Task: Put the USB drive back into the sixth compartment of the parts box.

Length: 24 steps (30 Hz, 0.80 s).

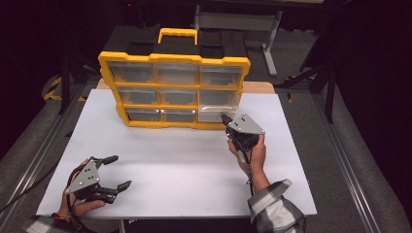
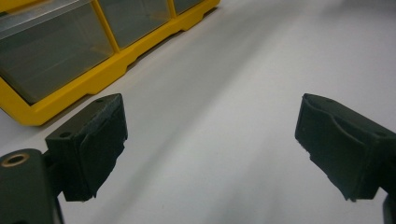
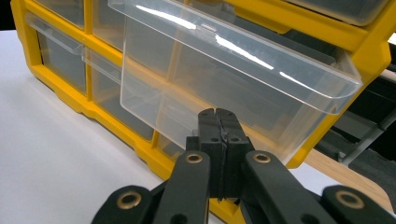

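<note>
With the right claw (image 3: 218, 122) pinched shut against the clear drawer (image 3: 224, 79) jutting from the organizer's (image 1: 174, 60) bottom right slot, a skewed push could jam it, while the left claw (image 1: 115, 171) idles open, well clear.

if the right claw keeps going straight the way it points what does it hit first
Most likely the clear drawer pulled partway out of the yellow organizer; the shut right claw sits right at its front, though contact is hard to judge.

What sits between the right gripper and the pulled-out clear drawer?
Nothing visible. The right gripper, jaws shut, is right at the front wall of the clear drawer, which sticks out of the yellow organizer; whether they touch is unclear.
</note>
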Available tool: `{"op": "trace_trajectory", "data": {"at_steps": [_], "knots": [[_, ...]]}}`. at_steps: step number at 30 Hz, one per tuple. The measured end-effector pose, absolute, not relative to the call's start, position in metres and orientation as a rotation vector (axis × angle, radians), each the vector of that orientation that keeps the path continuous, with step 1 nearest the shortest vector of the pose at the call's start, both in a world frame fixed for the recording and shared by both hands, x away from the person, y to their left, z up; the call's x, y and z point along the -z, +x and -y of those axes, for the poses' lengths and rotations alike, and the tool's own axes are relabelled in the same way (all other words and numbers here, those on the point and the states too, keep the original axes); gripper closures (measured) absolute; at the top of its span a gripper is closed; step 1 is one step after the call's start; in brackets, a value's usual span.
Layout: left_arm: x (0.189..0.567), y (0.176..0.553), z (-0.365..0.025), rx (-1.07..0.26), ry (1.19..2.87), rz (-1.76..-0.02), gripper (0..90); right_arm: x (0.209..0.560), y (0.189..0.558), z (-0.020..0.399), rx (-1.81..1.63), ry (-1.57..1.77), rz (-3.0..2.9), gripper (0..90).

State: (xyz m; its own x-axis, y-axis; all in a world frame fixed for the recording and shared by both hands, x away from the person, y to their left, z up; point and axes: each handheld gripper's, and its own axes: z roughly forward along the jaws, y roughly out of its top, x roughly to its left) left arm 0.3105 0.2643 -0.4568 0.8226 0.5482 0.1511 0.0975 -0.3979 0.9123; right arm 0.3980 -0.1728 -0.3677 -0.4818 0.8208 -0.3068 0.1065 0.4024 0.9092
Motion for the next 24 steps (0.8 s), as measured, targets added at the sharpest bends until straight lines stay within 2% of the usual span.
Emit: {"op": "trace_trajectory", "data": {"at_steps": [24], "knots": [[0.4573, 0.3160, -0.2655, -0.511, 1.932, -0.476, 10.2, 0.3612, 0.4014, 0.1690, -1.115, 0.792, -1.855, 90.0]]}}
